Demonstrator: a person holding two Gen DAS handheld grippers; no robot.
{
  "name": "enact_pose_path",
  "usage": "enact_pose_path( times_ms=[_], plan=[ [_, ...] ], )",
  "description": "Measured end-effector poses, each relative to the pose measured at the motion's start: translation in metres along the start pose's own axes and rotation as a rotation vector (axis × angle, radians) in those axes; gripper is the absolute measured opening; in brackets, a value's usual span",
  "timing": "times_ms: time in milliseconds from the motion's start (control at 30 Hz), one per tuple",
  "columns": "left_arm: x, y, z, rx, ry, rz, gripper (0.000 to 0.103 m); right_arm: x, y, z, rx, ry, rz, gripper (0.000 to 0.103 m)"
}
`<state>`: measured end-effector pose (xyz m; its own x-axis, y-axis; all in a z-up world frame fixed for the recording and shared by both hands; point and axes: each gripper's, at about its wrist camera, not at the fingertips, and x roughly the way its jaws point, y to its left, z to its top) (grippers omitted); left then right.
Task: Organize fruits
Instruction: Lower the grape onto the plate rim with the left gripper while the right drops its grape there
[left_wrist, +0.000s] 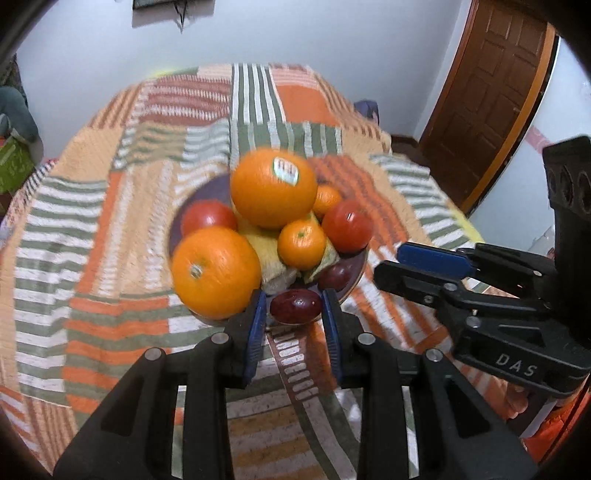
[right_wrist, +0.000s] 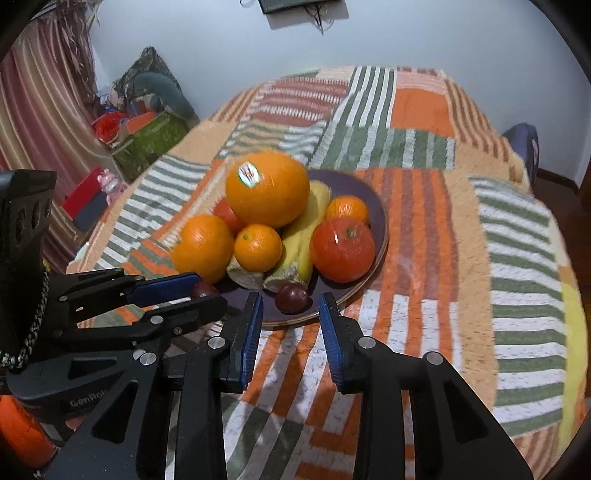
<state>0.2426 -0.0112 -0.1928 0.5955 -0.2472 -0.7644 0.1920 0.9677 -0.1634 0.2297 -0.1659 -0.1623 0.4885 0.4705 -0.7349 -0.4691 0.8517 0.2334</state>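
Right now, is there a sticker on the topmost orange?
Yes, the big orange on top of the pile carries a small white sticker.

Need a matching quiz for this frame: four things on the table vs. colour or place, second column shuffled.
Things:
1. stickered orange
2. banana
3. dark plum
4. plate

Place or colour:
A. purple
B. top of the pile
C. by the plate's edge nearest the camera
D. yellow, under the oranges

Pairs: 1-B, 2-D, 3-C, 4-A
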Motion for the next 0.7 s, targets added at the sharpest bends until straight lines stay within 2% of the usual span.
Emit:
enact_pose_path(
  times_ms=[167,233,467,700],
  plan=[
    [-0.040,-0.008,0.006,0.020,-0.084,0.015,0.030,-0.043,0.013,0.005,-0.026,-0.090,-0.028,0.029],
    [-0.042,-0.010,0.007,0.028,-0.088,0.020,0.030,-0.055,0.017,0.005,-0.032,-0.131,-0.039,0.029],
    [-0.016,-0.008,0.012,0.018,-0.045,0.050,0.030,-0.065,0.020,-0.003,-0.042,-0.146,-0.051,0.029],
    [0.017,-0.001,0.012,-0.002,0.021,0.035,0.030,-0.058,0.010,-0.007,-0.017,-0.127,-0.049,0.029]
  ],
)
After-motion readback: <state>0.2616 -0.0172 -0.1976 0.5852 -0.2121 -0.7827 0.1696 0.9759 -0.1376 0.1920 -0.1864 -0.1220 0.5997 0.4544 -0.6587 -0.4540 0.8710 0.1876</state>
